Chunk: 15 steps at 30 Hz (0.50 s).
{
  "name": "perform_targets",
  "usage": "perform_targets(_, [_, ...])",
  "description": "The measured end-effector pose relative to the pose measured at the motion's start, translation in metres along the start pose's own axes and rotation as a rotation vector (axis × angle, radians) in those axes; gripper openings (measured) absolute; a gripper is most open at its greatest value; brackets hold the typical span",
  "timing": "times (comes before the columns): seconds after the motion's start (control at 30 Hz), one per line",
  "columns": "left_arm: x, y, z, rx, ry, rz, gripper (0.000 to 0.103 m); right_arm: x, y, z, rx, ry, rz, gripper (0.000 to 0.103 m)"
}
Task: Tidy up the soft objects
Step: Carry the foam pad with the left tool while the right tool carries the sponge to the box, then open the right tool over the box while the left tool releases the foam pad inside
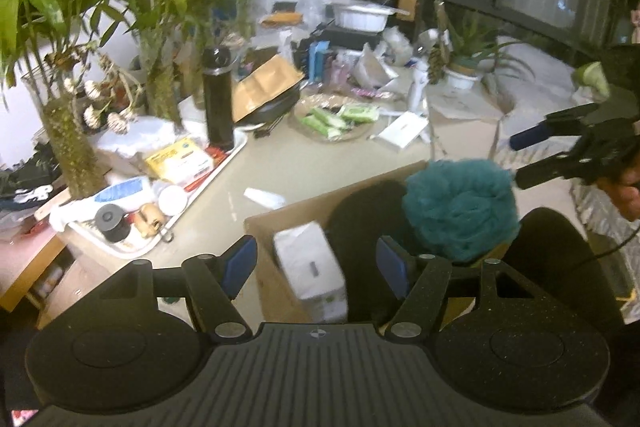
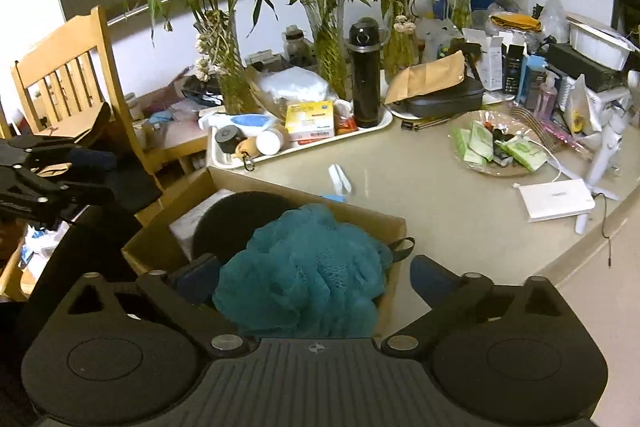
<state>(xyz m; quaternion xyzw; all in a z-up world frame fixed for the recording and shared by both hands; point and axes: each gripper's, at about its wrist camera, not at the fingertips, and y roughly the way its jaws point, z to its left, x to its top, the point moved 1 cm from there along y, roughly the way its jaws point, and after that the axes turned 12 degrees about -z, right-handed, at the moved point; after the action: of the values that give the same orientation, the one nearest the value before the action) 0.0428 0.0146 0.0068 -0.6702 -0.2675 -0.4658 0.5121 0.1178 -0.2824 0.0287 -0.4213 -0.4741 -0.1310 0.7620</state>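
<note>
A teal mesh bath puff [image 2: 304,275] rests on top of the contents of an open cardboard box [image 2: 360,217] on the beige table. My right gripper [image 2: 314,281] stands wide open around the puff, one blue pad on each side and not pressing it. Under the puff lies a round black soft thing [image 2: 240,215]. In the left wrist view my left gripper [image 1: 316,265] hovers open over the box [image 1: 288,215], above a blurred white tissue pack [image 1: 310,267] with gaps to both pads. The puff [image 1: 460,207] and the right gripper [image 1: 517,163] show at the right there.
A white tray [image 2: 224,163] with a black flask [image 2: 364,75], bottles and a yellow box sits behind the cardboard box. Bamboo vases [image 2: 328,43] line the back. A plate of green packets [image 2: 496,147], a white flat box [image 2: 556,199] and a wooden chair [image 2: 60,79] surround it.
</note>
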Motion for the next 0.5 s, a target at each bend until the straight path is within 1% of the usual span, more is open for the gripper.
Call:
perform_targets(0.23, [-0.004, 0.007, 0.002, 0.067, 0.003, 0.076, 0.065, -0.004, 0.000, -0.004, 0.005, 0.025, -0.012, 0.103])
perform_targets(0.5, [-0.007, 0.013, 0.005, 0.083, 0.009, 0.098, 0.065, -0.003, 0.006, -0.017, -0.060, 0.080, -0.042, 0.103])
